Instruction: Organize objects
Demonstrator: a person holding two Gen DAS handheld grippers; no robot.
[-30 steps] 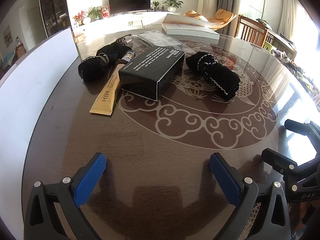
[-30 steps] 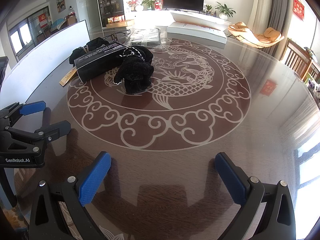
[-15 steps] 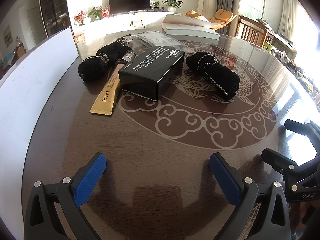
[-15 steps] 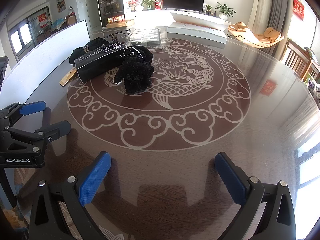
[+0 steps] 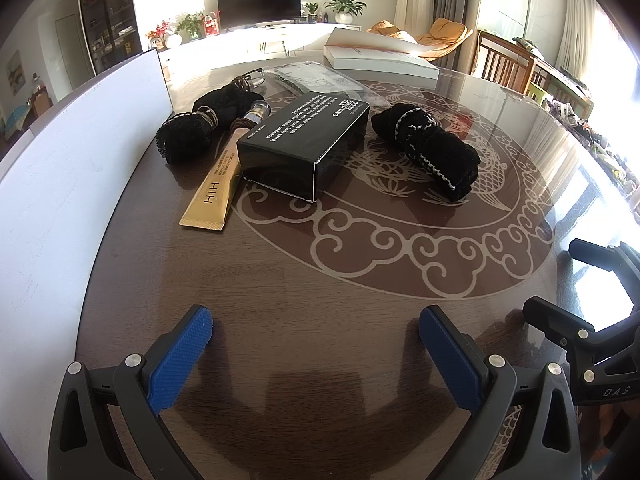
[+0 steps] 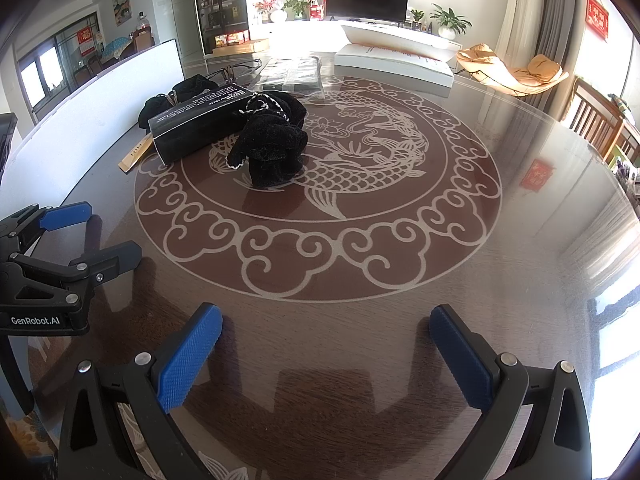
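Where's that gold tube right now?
In the left wrist view the gold tube lies on the table's left side, along the black box, its cap end beside a black fabric bundle.

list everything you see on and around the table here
black cardboard box: 1, black, table centre-left
gold tube: 1, gold, left of box
black fabric bundles: 2, black, one each side of box
clear plastic packet: 1, transparent, behind box
flat white box: 1, white, far edge
white board: 1, white, left edge
round patterned table: 1, brown
left gripper: open, empty
right gripper: open, empty
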